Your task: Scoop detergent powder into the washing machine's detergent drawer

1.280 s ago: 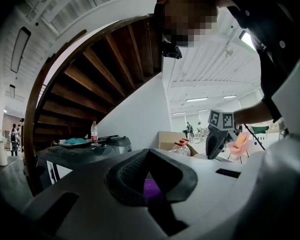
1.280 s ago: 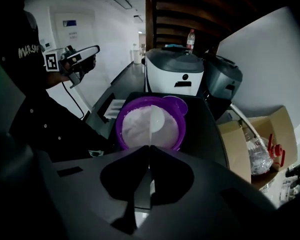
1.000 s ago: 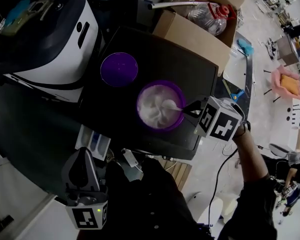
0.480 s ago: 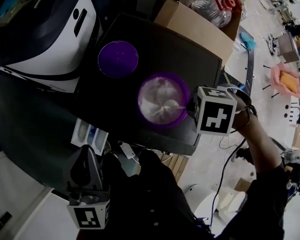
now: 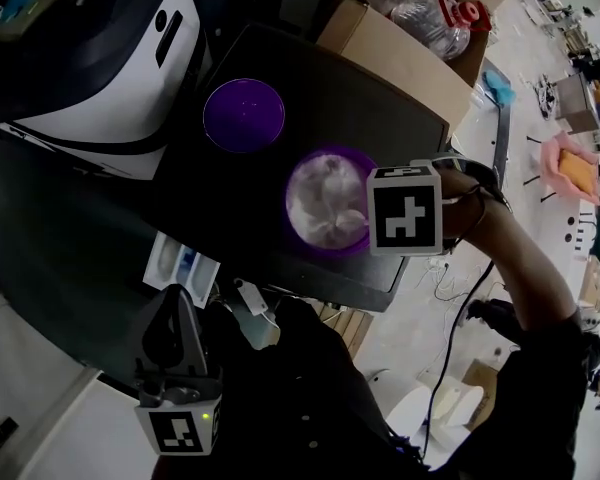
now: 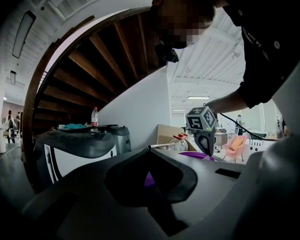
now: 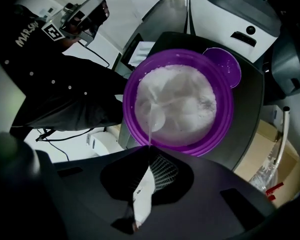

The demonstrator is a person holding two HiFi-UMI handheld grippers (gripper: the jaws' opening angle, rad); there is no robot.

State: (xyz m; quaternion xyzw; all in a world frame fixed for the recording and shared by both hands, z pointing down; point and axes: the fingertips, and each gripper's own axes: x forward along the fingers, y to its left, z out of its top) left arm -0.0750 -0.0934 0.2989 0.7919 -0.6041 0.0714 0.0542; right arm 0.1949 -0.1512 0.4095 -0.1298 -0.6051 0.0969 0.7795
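Detergent powder (image 7: 185, 96) fills a purple bowl (image 7: 229, 104) at the centre of the head view, standing on a dark counter (image 5: 370, 118). The right gripper (image 7: 149, 149) hangs directly above the bowl, its jaws pressed together on the handle of a white spoon (image 7: 155, 118). The spoon's scoop end dips into the powder at the near left side of the bowl, as the right gripper view shows. From the head camera, the gripper's marker cube covers the bowl's right edge.

The bowl's purple lid (image 5: 243, 115) lies flat on the counter, up and to the left of the bowl and apart from it. The washing machine (image 5: 110, 68), white with a dark top, occupies the upper left of the head view. Its detergent drawer (image 5: 180, 266) stands pulled out at lower left, below the counter's edge and well clear of the bowl.

The left gripper (image 6: 150, 153) sits low in the lower left of the head view, just below the drawer, its jaws closed with nothing between them. A cardboard box (image 5: 390, 58) stands against the counter's far edge at upper right.
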